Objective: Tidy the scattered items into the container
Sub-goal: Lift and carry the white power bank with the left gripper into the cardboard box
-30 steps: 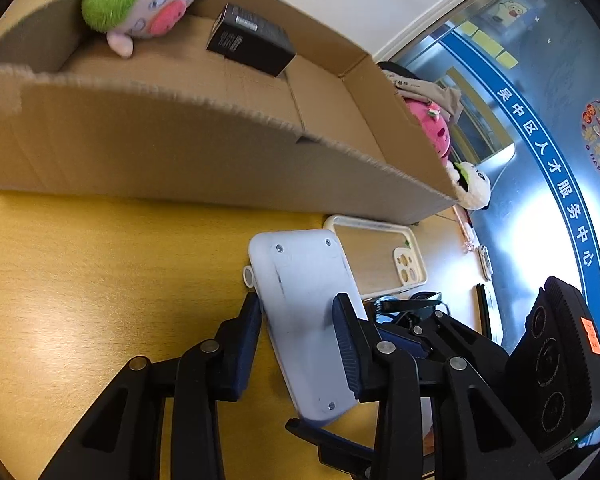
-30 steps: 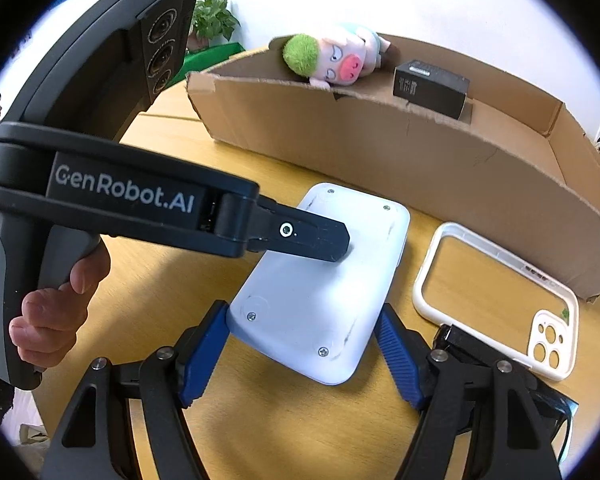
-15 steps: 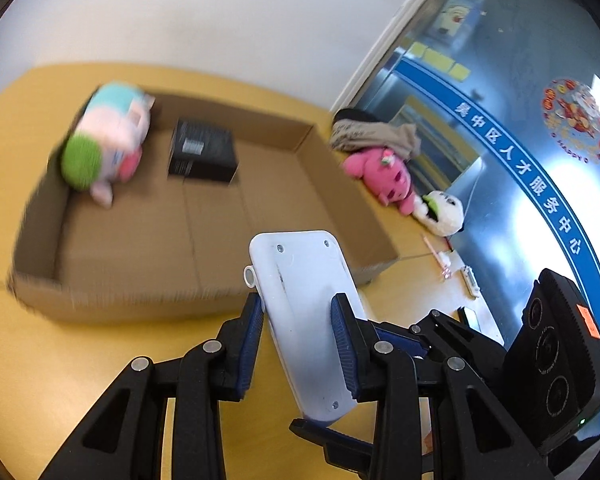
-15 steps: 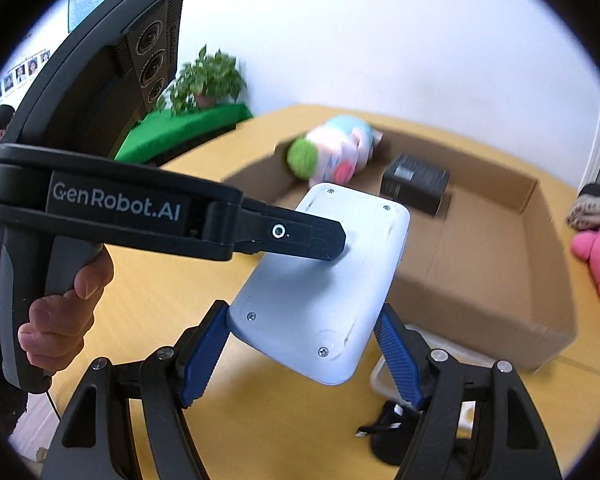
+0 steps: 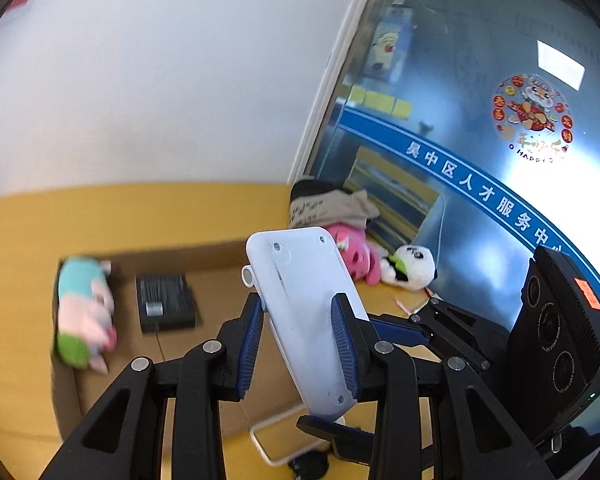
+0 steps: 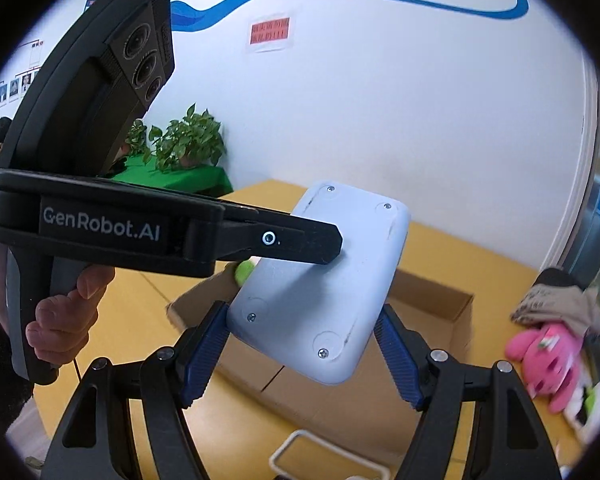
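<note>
Yellow table (image 5: 148, 216) w/ cardboard box (image 5: 216, 254) on it; pig plush (image 5: 84, 312) and black box (image 5: 166, 306) lie inside. Both grippers grip one white device (image 5: 308, 312), held in the air above the box: left gripper (image 5: 300, 344) clamps its long edges, right gripper (image 6: 304, 350) its short end at 6 o'clock. Phone case (image 5: 276, 440) lies on table below. Pink plush (image 5: 356, 256) and panda (image 5: 414, 266) at 2 o'clock, outside box.

Bright and even, lit mostly from the glass door (image 5: 480, 128) at far right, with white glare there. Strong fisheye bending and black corners. Motion blur on the plush toy (image 5: 85, 312) and cardboard box (image 6: 428, 320); soft shadows only.
</note>
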